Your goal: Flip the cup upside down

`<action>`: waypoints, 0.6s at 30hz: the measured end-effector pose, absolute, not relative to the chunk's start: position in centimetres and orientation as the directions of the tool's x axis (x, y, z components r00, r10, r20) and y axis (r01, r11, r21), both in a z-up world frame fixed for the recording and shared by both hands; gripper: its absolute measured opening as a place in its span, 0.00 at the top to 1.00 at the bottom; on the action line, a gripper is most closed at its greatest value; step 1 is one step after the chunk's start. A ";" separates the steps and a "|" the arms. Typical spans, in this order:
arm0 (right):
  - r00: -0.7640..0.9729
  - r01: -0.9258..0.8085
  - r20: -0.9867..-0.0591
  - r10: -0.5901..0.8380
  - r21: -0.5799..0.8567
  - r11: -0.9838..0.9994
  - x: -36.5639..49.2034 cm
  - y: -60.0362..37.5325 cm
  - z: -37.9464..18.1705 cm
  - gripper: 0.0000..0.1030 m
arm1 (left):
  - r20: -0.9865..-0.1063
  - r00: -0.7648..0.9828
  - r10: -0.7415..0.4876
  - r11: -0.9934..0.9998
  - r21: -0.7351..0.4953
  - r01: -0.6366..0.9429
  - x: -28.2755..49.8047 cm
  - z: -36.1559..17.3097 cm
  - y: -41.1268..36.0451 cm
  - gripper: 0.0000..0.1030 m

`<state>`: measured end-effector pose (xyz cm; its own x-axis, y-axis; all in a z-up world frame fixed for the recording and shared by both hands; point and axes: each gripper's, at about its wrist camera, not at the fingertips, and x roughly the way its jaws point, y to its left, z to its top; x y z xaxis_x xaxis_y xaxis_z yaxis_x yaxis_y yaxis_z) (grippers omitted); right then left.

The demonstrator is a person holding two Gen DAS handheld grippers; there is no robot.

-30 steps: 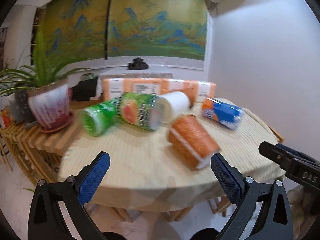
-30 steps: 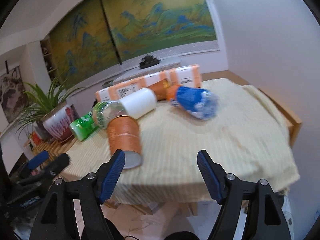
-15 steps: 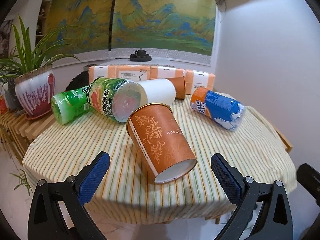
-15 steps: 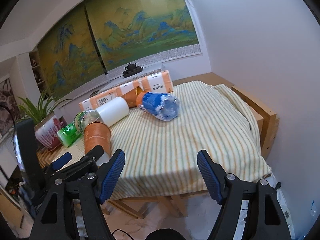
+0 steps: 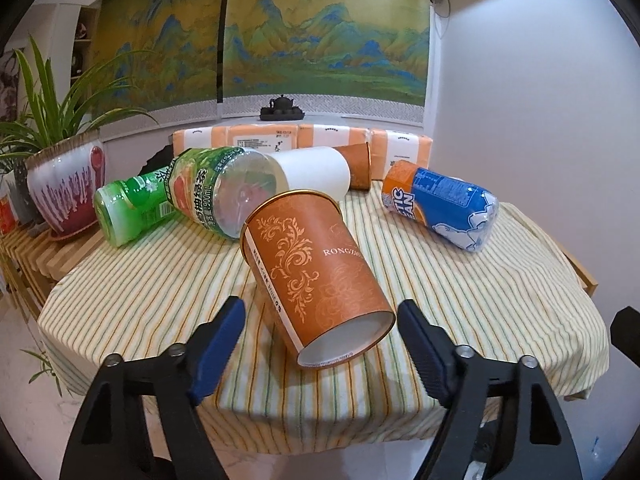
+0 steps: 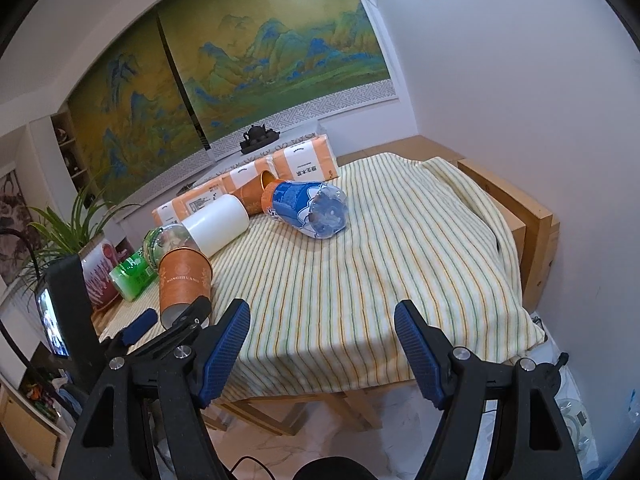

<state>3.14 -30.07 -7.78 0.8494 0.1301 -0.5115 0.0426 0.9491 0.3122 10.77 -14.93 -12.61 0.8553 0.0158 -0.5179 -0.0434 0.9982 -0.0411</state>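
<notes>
Orange paper cup with gold scrollwork [image 5: 316,276] lies on its side on the striped tablecloth [image 5: 160,280], white base toward the left gripper [image 5: 320,344], mouth away at 11 o'clock — long axis runs roughly along the fingers. Left gripper is the nearer one, fingers spread wide, holding nothing, base rim just between the pads. Right gripper [image 6: 322,344] also gapes wide and holds nothing, cup [image 6: 184,284] at its 10 o'clock. Thin wall — probably crushes easily.

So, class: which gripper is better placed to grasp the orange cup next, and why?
Left. The left gripper is open with the cup lying centred between its fingers. The right gripper faces bare tablecloth; the cup sits off to its left.
</notes>
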 end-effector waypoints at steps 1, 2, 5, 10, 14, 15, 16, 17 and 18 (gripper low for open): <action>0.849 0.043 -0.512 0.131 0.313 0.949 3.2 -30.1 -7.8 0.31 | -0.521 0.853 0.012 0.998 -0.042 -0.039 10.8 -12.7 -14.9 0.33; 0.848 0.044 -0.514 0.131 0.314 0.948 3.3 -30.0 -7.8 0.31 | -0.525 0.851 0.007 0.999 -0.041 -0.033 10.7 -12.8 -14.8 0.34; 0.845 0.044 -0.516 0.137 0.322 0.946 3.5 -29.9 -7.9 0.31 | -0.519 0.855 -0.002 0.999 -0.036 -0.019 10.5 -12.8 -14.8 0.34; 0.842 0.037 -0.520 0.143 0.321 0.946 3.7 -29.4 -7.8 0.31 | -0.508 0.861 -0.023 0.999 -0.035 0.006 10.2 -12.2 -14.3 0.35; 0.840 0.028 -0.522 0.151 0.318 0.948 3.8 -29.0 -7.8 0.31 | -0.497 0.866 -0.047 0.999 -0.025 0.039 9.8 -11.4 -13.7 0.35; 0.839 0.026 -0.522 0.152 0.319 0.947 3.9 -28.9 -7.8 0.31 | -0.496 0.867 -0.050 0.999 -0.022 0.045 9.7 -11.2 -13.6 0.36; 0.839 0.024 -0.522 0.156 0.323 0.946 3.9 -28.9 -7.8 0.31 | -0.493 0.868 -0.052 0.999 -0.018 0.050 9.7 -11.1 -13.5 0.36; 0.838 0.023 -0.522 0.158 0.324 0.946 4.0 -28.8 -7.8 0.31 | -0.490 0.870 -0.056 0.998 -0.015 0.056 9.6 -10.9 -13.2 0.36; 0.838 0.022 -0.522 0.159 0.323 0.946 4.0 -28.7 -7.8 0.31 | -0.488 0.871 -0.064 0.998 -0.017 0.064 9.6 -10.7 -12.9 0.36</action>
<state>4.01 -28.70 -7.84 0.8378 0.1588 -0.5224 0.0221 0.9461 0.3232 9.59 -12.92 -10.66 0.8705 -0.0639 -0.4880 0.0635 0.9978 -0.0174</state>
